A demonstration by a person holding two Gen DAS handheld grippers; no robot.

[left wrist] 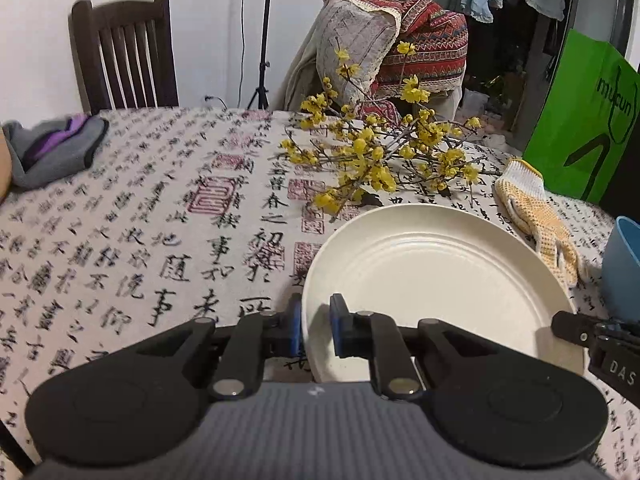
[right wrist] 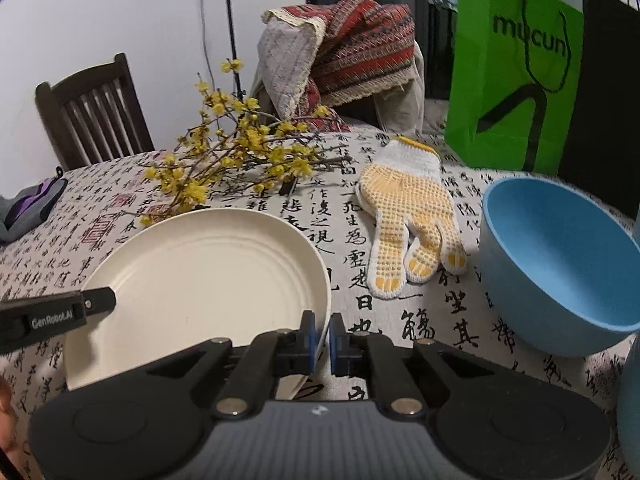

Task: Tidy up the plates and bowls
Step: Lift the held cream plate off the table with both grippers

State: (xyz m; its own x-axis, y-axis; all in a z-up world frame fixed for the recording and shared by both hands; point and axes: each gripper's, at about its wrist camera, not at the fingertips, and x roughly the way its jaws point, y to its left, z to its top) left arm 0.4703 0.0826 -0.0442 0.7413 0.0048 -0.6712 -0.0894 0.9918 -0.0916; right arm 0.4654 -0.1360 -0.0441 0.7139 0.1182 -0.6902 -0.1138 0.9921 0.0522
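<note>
From the left wrist camera, the left gripper [left wrist: 316,326] has its jaws nearly closed on the left rim of the cream plate [left wrist: 432,276], one blue pad outside the rim and one inside; the plate sits over the calligraphy-printed tablecloth [left wrist: 140,220], near the table's front right; beyond it lie yellow flowering branches [left wrist: 372,152] and, to its right, a dotted work glove [left wrist: 536,216]; the edge of a blue bowl [left wrist: 624,268] shows at the far right; a tip of the right gripper [left wrist: 576,330] reaches the plate's right rim; a grey and purple cloth [left wrist: 56,148] lies at the far left, a dark wooden chair [left wrist: 124,52] stands behind the table, and a green paper bag [left wrist: 580,120] stands at the right.

From the right wrist camera, the right gripper [right wrist: 323,340] is pinched tight on the plate's [right wrist: 200,280] right rim; the left gripper's finger [right wrist: 98,300] touches the opposite rim; the glove [right wrist: 412,216] lies between plate and bowl [right wrist: 560,264], apart from both; the bowl sits upright to the right, before the bag [right wrist: 516,76].
</note>
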